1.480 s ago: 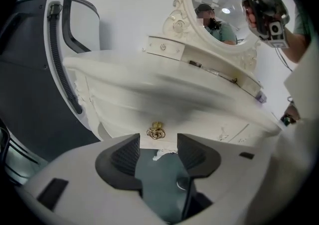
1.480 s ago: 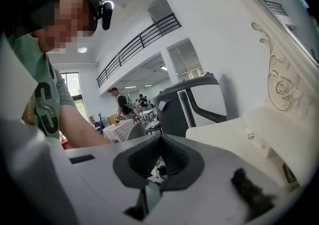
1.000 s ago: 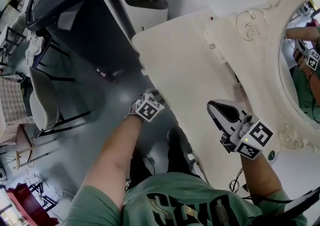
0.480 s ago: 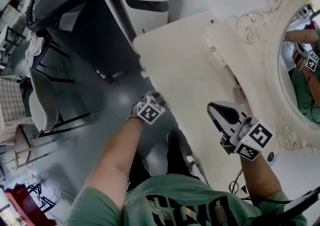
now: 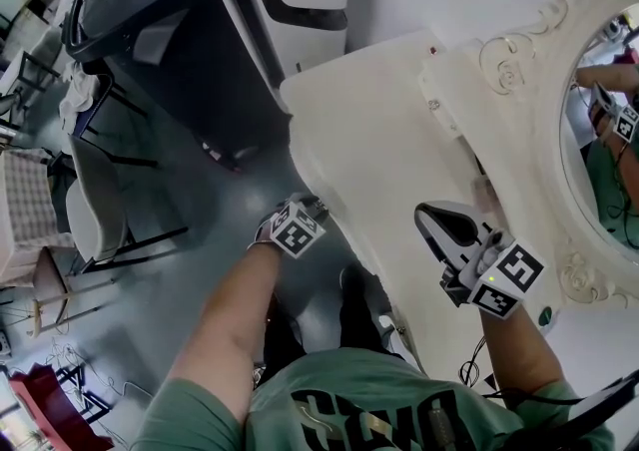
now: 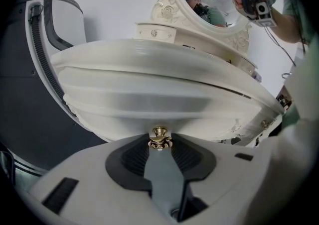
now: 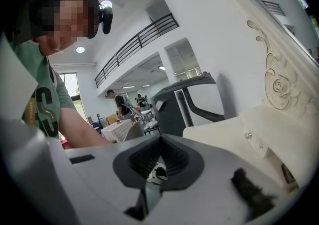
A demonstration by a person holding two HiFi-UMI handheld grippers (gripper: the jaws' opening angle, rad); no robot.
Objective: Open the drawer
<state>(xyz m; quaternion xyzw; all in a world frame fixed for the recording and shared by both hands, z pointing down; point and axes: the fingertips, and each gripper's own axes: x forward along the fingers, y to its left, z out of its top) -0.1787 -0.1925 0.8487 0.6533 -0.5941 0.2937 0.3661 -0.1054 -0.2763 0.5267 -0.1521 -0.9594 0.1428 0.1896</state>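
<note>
Clamping the small gold knob (image 6: 160, 135) at the very tips of its dark ribbed pads (image 6: 132, 157), the left gripper (image 6: 160, 145) pointed steeply down at the front of the cream dressing table (image 5: 389, 140). Its jaws stood part-way in, closed onto the knob's two sides. The knob sat dead centre ahead of this gripper, fixed to the curved white drawer front (image 6: 144, 104) that filled the space just beyond and above the jaw tips. I could not tell whether the drawer had come out of the table at all. Higher up past the drawer front rose the carved oval mirror (image 6: 209, 0).

The right gripper (image 7: 160, 140) hung over the table top, well apart from the left one and up to its right in the head view. Its jaws were drawn narrow, pad tips meeting, with nothing between them. Beyond its tips stood a dark grey machine (image 7: 187, 102), and to its right the table's scrolled carving (image 7: 279, 87). The person's green sleeve (image 7: 42, 104) lay to its left.
</note>
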